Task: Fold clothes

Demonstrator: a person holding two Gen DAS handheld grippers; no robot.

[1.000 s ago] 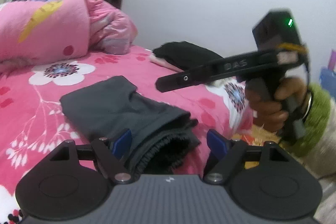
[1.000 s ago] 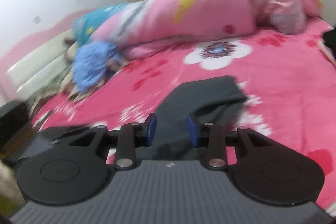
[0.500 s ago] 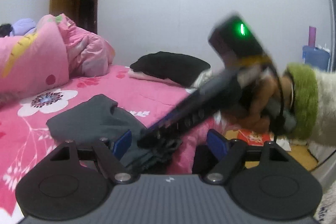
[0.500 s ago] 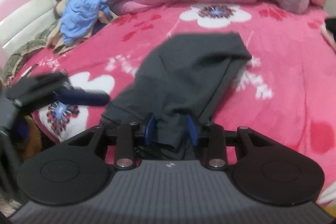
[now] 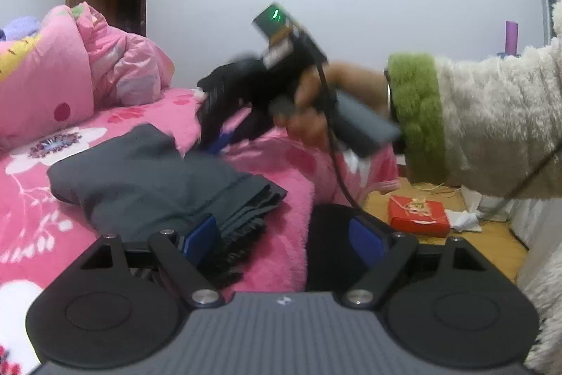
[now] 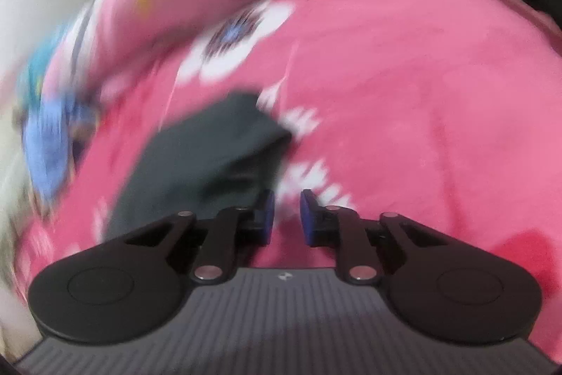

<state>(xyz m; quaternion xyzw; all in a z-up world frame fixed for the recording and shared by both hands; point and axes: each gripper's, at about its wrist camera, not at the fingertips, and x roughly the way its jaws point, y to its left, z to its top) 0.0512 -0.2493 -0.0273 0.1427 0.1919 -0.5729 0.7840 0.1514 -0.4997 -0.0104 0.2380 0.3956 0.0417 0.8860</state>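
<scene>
1. Grey garment (image 5: 151, 178) lies folded on the pink bed (image 5: 295, 199), long axis running away leftward from the left gripper (image 5: 284, 239).
2. Left fingers spread wide, empty; garment's near end touches the left pad.
3. Right gripper (image 6: 285, 217) narrowly parted, empty, garment just left of it.
4. Left nearer.

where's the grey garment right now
The grey garment lies folded on the pink bedspread, lower left in the left wrist view, beside the left tool.

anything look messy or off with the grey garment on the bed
The grey garment is only roughly folded: its layered hem fans out unevenly at the bed edge, and the far corner sticks up. A red box lies on the floor.
</scene>
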